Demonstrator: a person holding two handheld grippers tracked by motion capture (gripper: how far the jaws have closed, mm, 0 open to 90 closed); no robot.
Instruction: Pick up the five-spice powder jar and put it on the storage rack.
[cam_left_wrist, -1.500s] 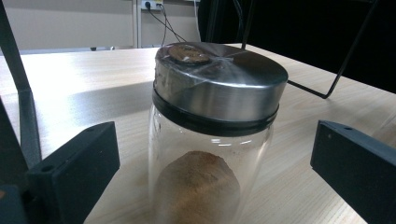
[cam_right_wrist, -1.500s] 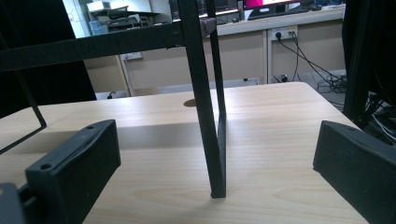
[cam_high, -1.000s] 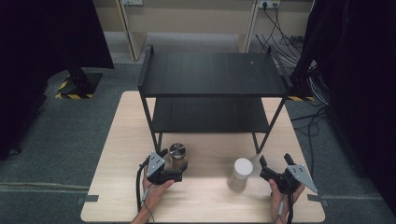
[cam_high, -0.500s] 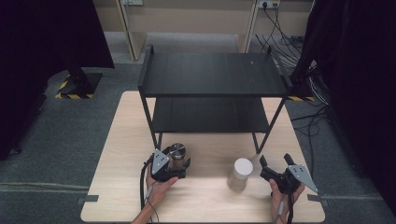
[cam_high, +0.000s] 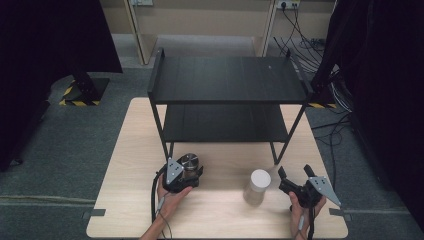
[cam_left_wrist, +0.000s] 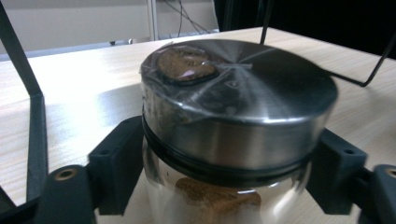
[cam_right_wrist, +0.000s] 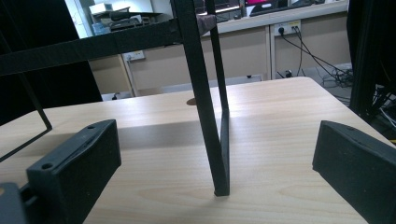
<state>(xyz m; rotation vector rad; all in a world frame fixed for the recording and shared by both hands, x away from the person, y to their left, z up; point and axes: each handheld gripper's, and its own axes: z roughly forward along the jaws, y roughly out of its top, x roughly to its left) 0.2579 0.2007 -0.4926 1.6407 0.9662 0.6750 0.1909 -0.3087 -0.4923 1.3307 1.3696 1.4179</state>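
Jar (cam_high: 189, 162) with a steel lid sits clamped in the left gripper (cam_high: 192, 172), whose jaws have just been closing; the right gripper (cam_high: 294, 172) gapes wide, empty.

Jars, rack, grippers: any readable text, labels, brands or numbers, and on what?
None readable.
Steel-lid jar: no print on lid or glass; a brown patch under film on the lid, no lettering.
White-lid jar: too small to tell.
Rack, left gripper, right gripper: no markings seen.

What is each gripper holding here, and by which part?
The left gripper clamps the metal-lidded jar by its glass neck, just under the lid. The right gripper is open, holding nothing.
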